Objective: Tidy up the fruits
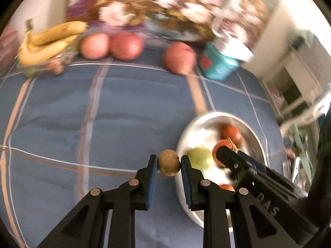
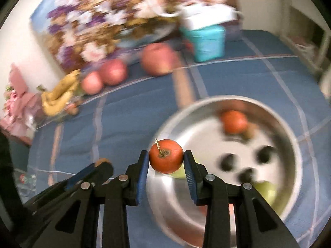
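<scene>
My left gripper (image 1: 169,163) is shut on a small brown round fruit (image 1: 169,162), held just left of the metal bowl's rim (image 1: 254,132). My right gripper (image 2: 166,158) is shut on an orange tangerine (image 2: 166,155) with a stem, held over the metal bowl's (image 2: 289,136) left side. The right gripper also shows in the left wrist view (image 1: 222,155). The bowl holds another tangerine (image 2: 234,121) and a green fruit (image 1: 201,157). Three red apples (image 1: 126,45) and a banana bunch (image 1: 49,41) lie at the far edge of the blue plaid cloth (image 1: 103,113).
A teal box (image 1: 218,63) stands far right of the apples, with a white box above it. A floral fabric (image 2: 99,20) rises behind the fruit. Small items lie by the bananas (image 1: 55,67). Both views are motion blurred.
</scene>
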Available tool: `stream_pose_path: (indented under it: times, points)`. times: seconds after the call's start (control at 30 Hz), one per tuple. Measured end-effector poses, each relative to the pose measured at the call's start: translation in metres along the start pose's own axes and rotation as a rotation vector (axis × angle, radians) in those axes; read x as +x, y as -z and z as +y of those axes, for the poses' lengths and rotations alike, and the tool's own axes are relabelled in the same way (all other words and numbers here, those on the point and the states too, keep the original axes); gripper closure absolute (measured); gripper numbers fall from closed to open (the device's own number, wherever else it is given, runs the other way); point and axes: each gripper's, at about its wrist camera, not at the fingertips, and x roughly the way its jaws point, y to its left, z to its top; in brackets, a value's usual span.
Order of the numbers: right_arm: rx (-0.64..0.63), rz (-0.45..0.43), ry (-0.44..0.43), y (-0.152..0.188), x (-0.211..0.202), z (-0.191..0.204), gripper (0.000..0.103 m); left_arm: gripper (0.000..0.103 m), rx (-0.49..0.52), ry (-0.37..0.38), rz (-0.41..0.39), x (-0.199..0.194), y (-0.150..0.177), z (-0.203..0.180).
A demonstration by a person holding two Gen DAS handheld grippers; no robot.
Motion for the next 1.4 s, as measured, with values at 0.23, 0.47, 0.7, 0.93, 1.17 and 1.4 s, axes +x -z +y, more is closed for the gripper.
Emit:
stream_pose_path:
  times: [0.23,0.47,0.7,0.93,1.17,1.4]
  points:
    - [0.093,0.042,0.038,0.015,-0.007,-0.054,0.066,0.075,0.079,0.008,0.062,0.017,0.022,-0.041]
    - [0.107,0.029,0.035,0.021,-0.014,-0.064,0.066,0.049,0.066,0.0,0.067,0.014,0.029,-0.037]
    - [0.051,0.02,0.057,0.041,-0.026,-0.053,0.048,0.009,-0.02,-0.114,0.046,-0.004,0.042,-0.008]
    - [0.038,0.011,0.079,0.065,-0.03,-0.047,0.014,0.0,-0.084,-0.26,0.018,-0.02,0.063,0.027]
    - [-0.022,-0.012,0.142,0.083,-0.043,-0.037,0.003,0.0,-0.08,-0.293,0.021,-0.033,0.079,0.034]
    - [-0.074,-0.025,0.171,0.098,-0.054,-0.027,0.003,0.0,-0.07,-0.343,0.014,-0.044,0.091,0.038]
